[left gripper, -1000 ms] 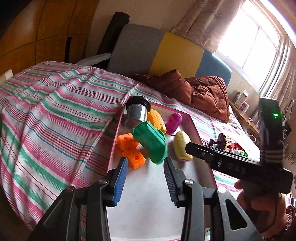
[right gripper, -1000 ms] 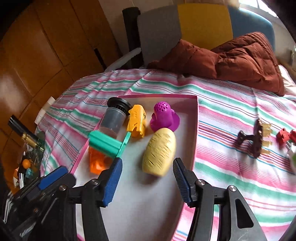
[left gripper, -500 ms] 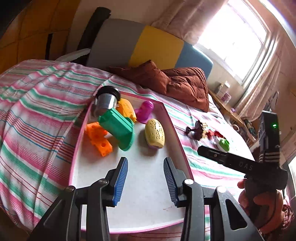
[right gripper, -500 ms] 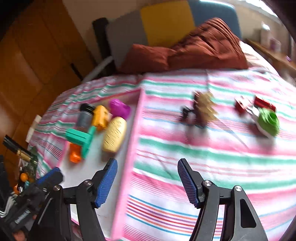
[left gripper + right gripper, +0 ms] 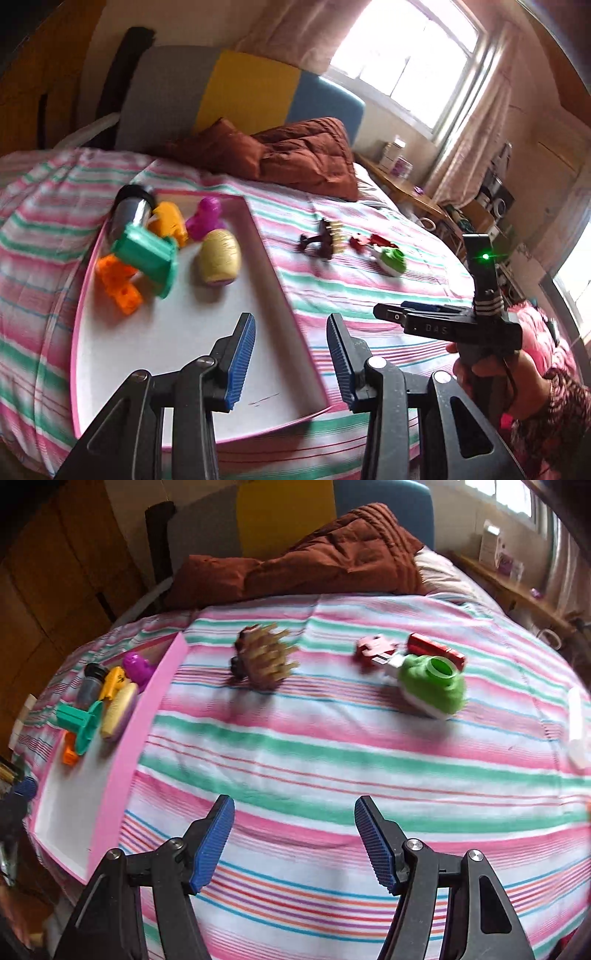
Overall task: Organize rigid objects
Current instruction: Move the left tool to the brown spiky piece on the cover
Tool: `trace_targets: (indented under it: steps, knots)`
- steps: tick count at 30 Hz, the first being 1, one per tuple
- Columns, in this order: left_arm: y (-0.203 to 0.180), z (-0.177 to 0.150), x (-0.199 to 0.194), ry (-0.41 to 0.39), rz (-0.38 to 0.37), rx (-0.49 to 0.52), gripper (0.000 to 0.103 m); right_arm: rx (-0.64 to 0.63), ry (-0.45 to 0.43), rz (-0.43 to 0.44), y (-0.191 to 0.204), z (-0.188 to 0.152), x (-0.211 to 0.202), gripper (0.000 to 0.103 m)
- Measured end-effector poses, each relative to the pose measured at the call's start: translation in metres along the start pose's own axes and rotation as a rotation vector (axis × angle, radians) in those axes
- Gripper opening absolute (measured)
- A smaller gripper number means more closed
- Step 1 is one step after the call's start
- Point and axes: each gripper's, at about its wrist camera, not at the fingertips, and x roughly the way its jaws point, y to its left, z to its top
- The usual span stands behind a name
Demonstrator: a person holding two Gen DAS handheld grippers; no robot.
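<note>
A pink-rimmed white tray (image 5: 273, 280) lies on the striped bedspread. It holds a yellow ribbed egg shape (image 5: 218, 256), a green piece (image 5: 147, 254), an orange block (image 5: 118, 284), a purple piece (image 5: 207, 218), a yellow-orange piece (image 5: 170, 221) and a grey cup (image 5: 129, 214). My left gripper (image 5: 291, 325) hangs open and empty above the tray's right rim. My right gripper (image 5: 295, 808) is open and empty over bare bedspread. Ahead of it lie a brown bristle brush (image 5: 264, 661), red pieces (image 5: 376, 650) and a green-and-white piece (image 5: 432, 686). The tray (image 5: 122, 738) is to its left.
A brown quilt (image 5: 332, 561) is bunched at the head of the bed, before a grey, yellow and blue headboard (image 5: 247, 96). A white object (image 5: 576, 731) lies at the right edge. A hand (image 5: 491, 373) holds the right gripper's handle. A cluttered wooden bedside shelf (image 5: 413, 184) stands by the window.
The right gripper has swung right, away from the yellow egg shape and the tray to the open bedspread, and its jaws stand wider. The left gripper has turned right, towards the tray's right rim.
</note>
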Motion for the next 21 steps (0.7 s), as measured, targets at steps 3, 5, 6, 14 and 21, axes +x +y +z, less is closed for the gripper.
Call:
trace_targets:
  steps: [3,5,6,14,21]
  knots:
    - [-0.015,0.008,0.004,0.003,-0.016,0.02,0.04,-0.003,-0.024,-0.039,-0.02,0.005,-0.003,0.069]
    - [-0.025,0.014,0.012,0.025,-0.025,0.025,0.041,0.012,-0.03,-0.054,-0.035,0.008,-0.004,0.069]
    - [-0.029,0.017,0.016,0.037,-0.03,0.023,0.041,0.023,-0.03,-0.06,-0.043,0.009,-0.003,0.069]
    - [-0.057,0.047,0.063,0.117,-0.036,0.008,0.041,0.154,-0.012,-0.07,-0.083,0.002,0.007,0.069]
    - [-0.074,0.096,0.123,0.135,0.053,0.026,0.041,0.2,-0.065,-0.041,-0.089,0.011,-0.01,0.073]
